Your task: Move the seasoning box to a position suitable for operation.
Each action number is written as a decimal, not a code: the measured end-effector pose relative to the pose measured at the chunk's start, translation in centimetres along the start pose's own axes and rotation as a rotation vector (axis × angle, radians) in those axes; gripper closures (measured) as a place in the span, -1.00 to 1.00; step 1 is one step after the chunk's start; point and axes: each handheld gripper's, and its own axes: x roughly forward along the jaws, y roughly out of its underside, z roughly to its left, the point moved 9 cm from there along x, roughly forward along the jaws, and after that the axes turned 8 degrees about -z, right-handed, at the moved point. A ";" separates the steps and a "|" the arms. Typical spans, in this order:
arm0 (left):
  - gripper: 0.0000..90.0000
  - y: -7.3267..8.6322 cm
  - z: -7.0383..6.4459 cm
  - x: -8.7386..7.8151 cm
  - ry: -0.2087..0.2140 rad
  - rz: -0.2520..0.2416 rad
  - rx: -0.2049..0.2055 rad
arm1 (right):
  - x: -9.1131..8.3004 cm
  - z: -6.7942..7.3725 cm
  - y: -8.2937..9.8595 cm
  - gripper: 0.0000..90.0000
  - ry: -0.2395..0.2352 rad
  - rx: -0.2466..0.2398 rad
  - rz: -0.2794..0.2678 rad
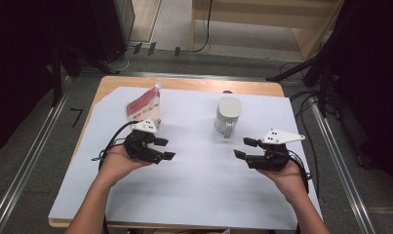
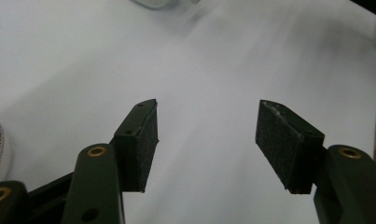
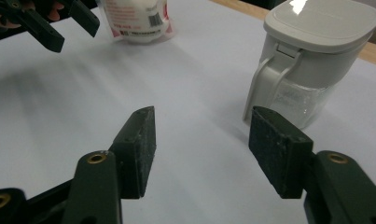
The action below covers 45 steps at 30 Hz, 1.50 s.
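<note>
My left gripper (image 1: 165,148) and right gripper (image 1: 245,148) are black with grey top plates. At eleven o'clock stands a red-and-white pouch (image 1: 146,106) (barcode printed on it); at one o'clock, a pale grey lidded jug (image 1: 227,116), on the white sheet (image 1: 199,180).

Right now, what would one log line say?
left gripper: open, empty | right gripper: open, empty | pouch, lidded jar: upright, untouched

It looked like a lab: a paper-covered bench (image 1: 194,195) stood between floor rails (image 1: 33,161), dark stands (image 1: 301,68) and loose cables (image 1: 204,29).
</note>
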 end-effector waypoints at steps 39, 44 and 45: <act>-0.13 -0.4 -0.5 -0.2 0.005 -0.002 0.053 | 1.5 -2.3 0.0 -0.29 0.085 0.123 0.074; -0.13 -0.6 -0.4 -0.6 -0.005 -0.022 0.042 | 2.2 -3.2 -0.7 -0.33 0.132 0.143 0.088; -0.13 -0.6 -0.4 -0.6 -0.005 -0.022 0.042 | 2.4 -3.4 -0.8 -0.36 0.142 0.147 0.090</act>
